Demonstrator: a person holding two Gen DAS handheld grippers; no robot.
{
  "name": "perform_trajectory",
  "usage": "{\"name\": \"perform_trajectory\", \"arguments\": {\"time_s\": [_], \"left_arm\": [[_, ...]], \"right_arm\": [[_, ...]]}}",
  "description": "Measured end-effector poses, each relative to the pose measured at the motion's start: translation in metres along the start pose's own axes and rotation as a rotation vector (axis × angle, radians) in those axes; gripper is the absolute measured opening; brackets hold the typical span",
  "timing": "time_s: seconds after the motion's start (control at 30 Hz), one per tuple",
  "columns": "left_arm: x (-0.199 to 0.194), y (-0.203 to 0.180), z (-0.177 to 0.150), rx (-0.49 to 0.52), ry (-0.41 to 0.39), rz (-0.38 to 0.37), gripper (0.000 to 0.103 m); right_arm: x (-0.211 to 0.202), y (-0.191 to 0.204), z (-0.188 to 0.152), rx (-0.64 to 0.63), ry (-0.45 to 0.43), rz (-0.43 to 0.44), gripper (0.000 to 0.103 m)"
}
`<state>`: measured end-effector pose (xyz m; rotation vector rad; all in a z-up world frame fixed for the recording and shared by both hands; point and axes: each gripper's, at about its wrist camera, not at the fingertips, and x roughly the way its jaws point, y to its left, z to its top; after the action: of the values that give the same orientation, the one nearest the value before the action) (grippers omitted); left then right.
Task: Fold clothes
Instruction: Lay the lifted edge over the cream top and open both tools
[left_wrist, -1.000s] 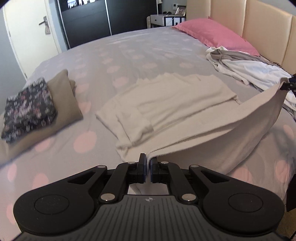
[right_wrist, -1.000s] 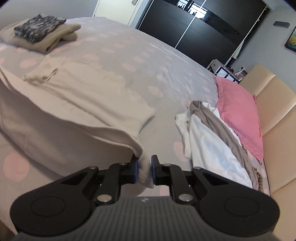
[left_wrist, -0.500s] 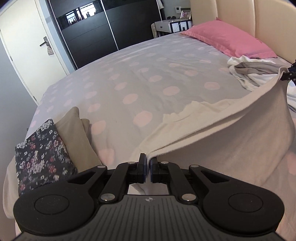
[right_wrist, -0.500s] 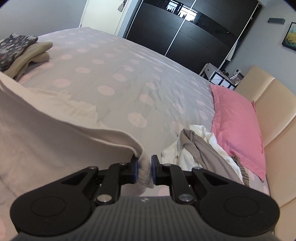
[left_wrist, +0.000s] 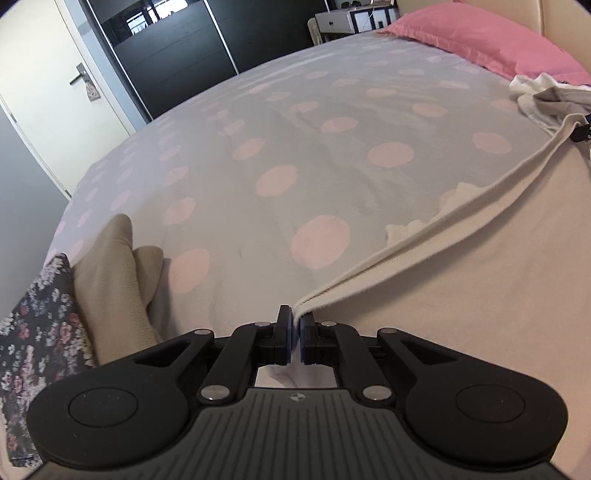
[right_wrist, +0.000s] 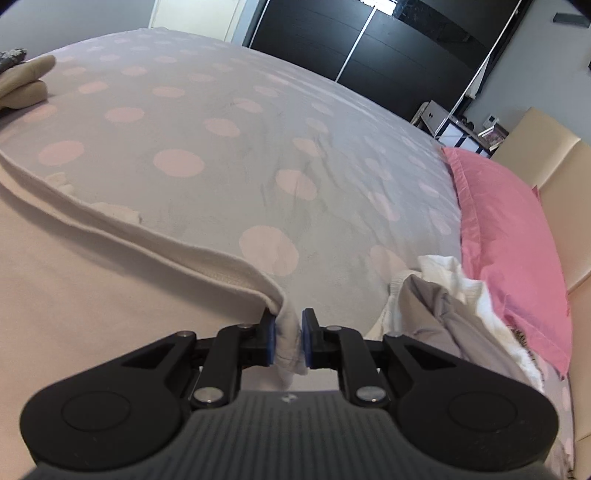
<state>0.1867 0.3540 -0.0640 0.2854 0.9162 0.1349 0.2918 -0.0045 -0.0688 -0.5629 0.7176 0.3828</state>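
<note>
A cream garment (left_wrist: 461, 280) is stretched low over the bed between both grippers. My left gripper (left_wrist: 296, 325) is shut on one corner of its hem. My right gripper (right_wrist: 288, 330) is shut on the other corner, with a bunch of cloth between its pads. In the right wrist view the cream garment (right_wrist: 92, 280) fills the lower left, its folded-over edge lying on the layer below. The right gripper's fingertip (left_wrist: 581, 131) shows at the left wrist view's right edge. The underside of the garment is hidden.
The bed has a grey cover with pink dots (left_wrist: 314, 155). A stack of a beige fold (left_wrist: 110, 288) and a floral fold (left_wrist: 33, 343) lies at the left. A heap of white and grey clothes (right_wrist: 443, 302) lies by a pink pillow (right_wrist: 509, 236). Black wardrobe beyond.
Both grippers have carried the garment's hem forward and down over its far part, which is now almost covered. The folded stack has come close to the left gripper.
</note>
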Motion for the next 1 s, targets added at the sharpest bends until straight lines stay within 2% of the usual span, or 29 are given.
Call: {"name": "perform_trajectory", "arguments": {"time_s": [0.2,0.33,0.4,0.43,0.5,0.53,0.57,0.6,0.73,0.8,1.0], "left_arm": [[0.039,0.002,-0.007,0.000,0.049,0.021,0.003],[0.050,0.006,-0.008,-0.033,0.046,0.033,0.014],[0.051,0.008,-0.009,-0.039,0.043,0.036,0.019],[0.050,0.010,-0.009,-0.043,0.027,0.050,0.024],[0.048,0.013,-0.008,-0.053,-0.007,0.080,0.037],[0.044,0.017,-0.008,-0.067,-0.022,0.101,0.049],[0.040,0.020,-0.009,-0.080,-0.036,0.123,0.053],[0.035,0.024,-0.009,-0.095,-0.042,0.127,0.053],[0.008,0.031,-0.018,-0.140,-0.036,0.046,0.051],[-0.012,0.026,-0.028,-0.121,-0.036,0.000,0.049],[-0.064,0.008,-0.075,-0.118,-0.022,-0.118,0.049]], "right_arm": [[0.040,0.008,0.006,0.043,0.024,0.029,0.016],[0.058,0.015,0.005,0.033,0.050,0.025,0.018],[0.060,0.015,0.004,0.041,0.051,0.008,0.029],[0.059,0.016,0.004,0.041,0.041,-0.027,0.034],[0.056,0.011,0.004,0.062,0.035,-0.058,0.036],[0.054,0.007,0.004,0.081,0.035,-0.059,0.036],[0.050,0.003,0.004,0.105,0.035,-0.054,0.036],[0.047,0.000,0.003,0.127,0.035,-0.052,0.036],[0.023,-0.007,-0.008,0.193,0.050,-0.016,0.037],[0.010,-0.007,-0.019,0.217,0.064,0.028,0.037],[-0.033,0.000,-0.056,0.265,0.097,0.141,0.037]]}}
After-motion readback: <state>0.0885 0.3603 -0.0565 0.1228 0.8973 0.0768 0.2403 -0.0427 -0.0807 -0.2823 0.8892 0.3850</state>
